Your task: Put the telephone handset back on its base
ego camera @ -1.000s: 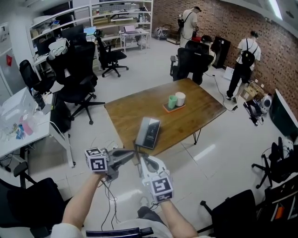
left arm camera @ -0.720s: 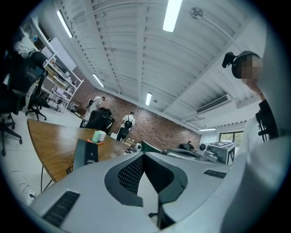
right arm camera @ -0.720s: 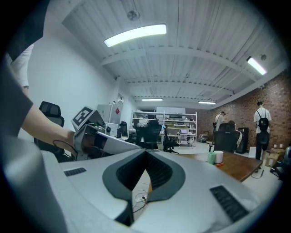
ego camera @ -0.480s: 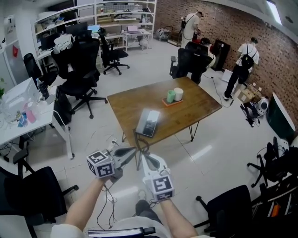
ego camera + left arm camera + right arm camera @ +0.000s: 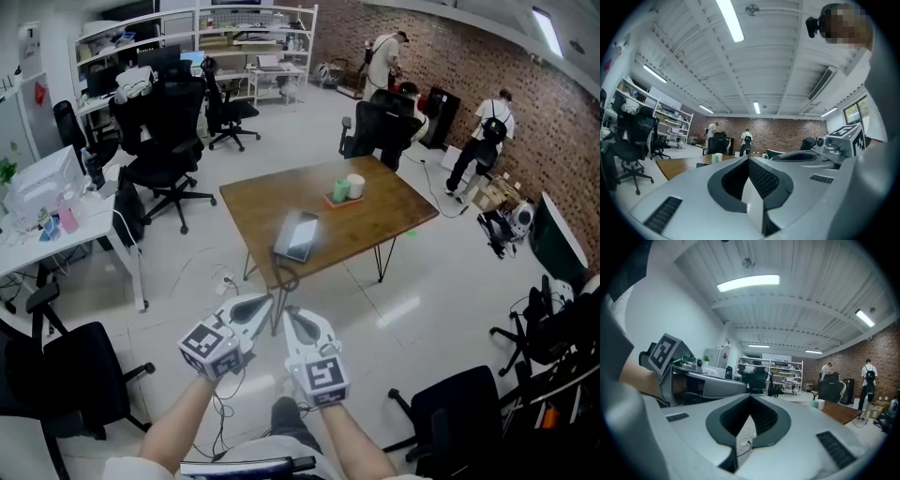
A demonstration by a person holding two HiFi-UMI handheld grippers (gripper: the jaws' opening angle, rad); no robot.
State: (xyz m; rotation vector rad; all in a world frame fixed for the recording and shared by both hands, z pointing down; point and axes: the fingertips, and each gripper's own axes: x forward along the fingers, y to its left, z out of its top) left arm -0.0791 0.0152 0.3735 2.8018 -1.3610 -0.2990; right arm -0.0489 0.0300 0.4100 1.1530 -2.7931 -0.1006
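Phone [image 5: 298, 236] is sitting on the table [image 5: 394, 211], close to the near left edge, tilted relative to the edges. From this range I can't separate handset from base, so I can't tell if it's seated.

Farther back on the same table, a green cup [image 5: 339, 191] and a white cup [image 5: 355, 186] are standing upright, touching, on a small orange tray [image 5: 347, 202], well apart from the phone.

Left gripper [image 5: 270, 299] is hanging over the floor, short of the table's near corner and not touching anything. Its jaws are pressed together with nothing between them. Right gripper [image 5: 287, 312] is sitting just beside it, tips converging toward the left one, jaws likewise meeting at the tip and empty. Both are pointing toward the table.

A cable [image 5: 225, 279] is lying on the floor under the table's near corner.

Around the table: black chairs [image 5: 169, 131] are standing to the left, and a white desk [image 5: 56, 230] is running along the left side. Two people [image 5: 486, 141] are standing at the brick wall [image 5: 450, 47] at the far right.
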